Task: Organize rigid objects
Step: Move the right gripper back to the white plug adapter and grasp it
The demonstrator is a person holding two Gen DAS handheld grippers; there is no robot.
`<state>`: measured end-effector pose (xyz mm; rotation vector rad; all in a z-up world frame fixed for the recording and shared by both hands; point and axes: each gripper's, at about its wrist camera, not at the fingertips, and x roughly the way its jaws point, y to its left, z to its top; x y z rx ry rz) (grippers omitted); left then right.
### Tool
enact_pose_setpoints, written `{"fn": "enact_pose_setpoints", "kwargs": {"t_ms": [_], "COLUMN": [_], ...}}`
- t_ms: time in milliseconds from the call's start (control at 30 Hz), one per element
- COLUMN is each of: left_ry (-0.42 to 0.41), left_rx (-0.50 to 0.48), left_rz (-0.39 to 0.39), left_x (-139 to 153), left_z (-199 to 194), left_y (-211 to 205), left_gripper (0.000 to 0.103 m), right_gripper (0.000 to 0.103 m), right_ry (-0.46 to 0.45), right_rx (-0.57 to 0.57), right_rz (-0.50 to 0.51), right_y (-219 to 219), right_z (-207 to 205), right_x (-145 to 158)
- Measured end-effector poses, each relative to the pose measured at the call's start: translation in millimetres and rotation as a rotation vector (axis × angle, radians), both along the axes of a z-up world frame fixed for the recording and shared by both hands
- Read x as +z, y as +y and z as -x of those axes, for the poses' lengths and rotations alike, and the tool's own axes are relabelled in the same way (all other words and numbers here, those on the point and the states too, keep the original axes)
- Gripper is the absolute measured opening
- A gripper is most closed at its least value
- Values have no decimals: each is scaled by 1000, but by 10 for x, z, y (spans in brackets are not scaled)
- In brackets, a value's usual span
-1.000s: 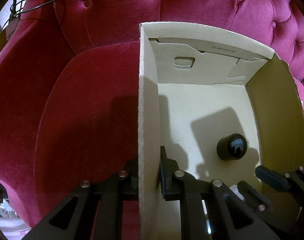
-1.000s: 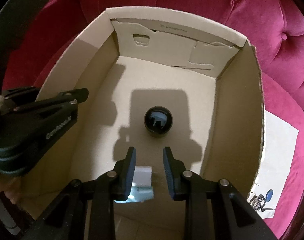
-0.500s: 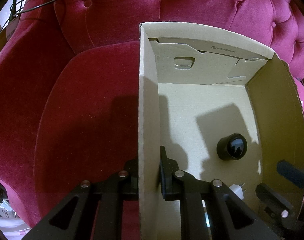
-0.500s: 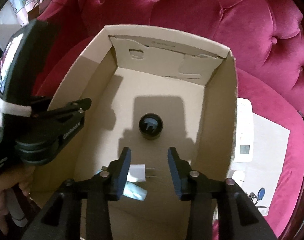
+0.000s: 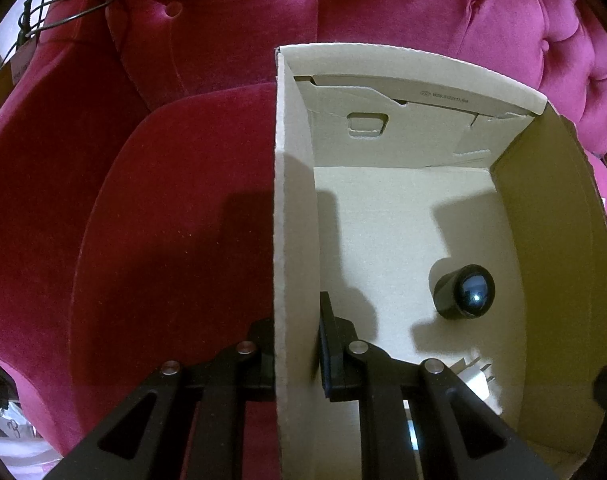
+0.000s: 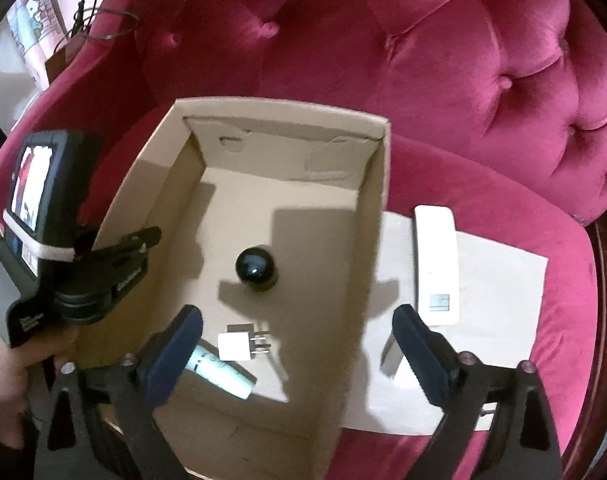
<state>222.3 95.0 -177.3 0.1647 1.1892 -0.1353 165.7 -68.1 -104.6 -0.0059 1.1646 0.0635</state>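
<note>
Opening wide above the cardboard box (image 6: 367, 216), the right tool (image 6: 297, 350) has nothing between its fingers; half a second earlier its jaws stood closer together, directly over the white plug adapter (image 6: 234, 346). That adapter now lies free on the box floor, so it appears to have just been released, and one more item is likely stowed.

The left tool (image 5: 297, 354) is clamped on the box's left wall (image 5: 293, 240), one finger outside and one inside, steadying it as before.

Inside the box, the adapter lies flat with its metal prongs pointing right in the right wrist view, its long axis running left to right. Touching or just beside it, a pale tube-shaped item (image 6: 223, 372) lies on a diagonal, one end under the right tool's left finger. A glossy black round-topped object (image 6: 256, 268) sits further in, near the floor's middle, apart from both.

Outside, to the right of the box, a long white device (image 6: 435, 260) lies on a sheet of paper (image 6: 503, 280) on the red velvet armchair (image 6: 423, 60), long axis pointing away from the camera. It looks like the next candidate to pack.
</note>
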Motion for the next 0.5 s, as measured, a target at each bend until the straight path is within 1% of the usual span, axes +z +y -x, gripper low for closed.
{"fn": "enact_pose_setpoints", "kwargs": {"t_ms": [100,167,300,500], "left_ry": [-1,0,0,-1], "left_rx": [2,2,3,3], "left_rz": [1,3,5,5], "left_x": [-6,-9,-16,-8], "left_z": [3,4,9,10], "left_y": [0,-2,-3,6], "left_gripper": [14,14,14,14], "right_gripper": [99,102,103,103], "right_ry": [-14,-23,-38,-32], "right_rx": [-19,-30,-56,-111], "right_rz": [0,3,10,19], "right_y": [-96,-170,-348,-628], "right_z": [10,17,52,115], "right_x": [69,114,174,140]}}
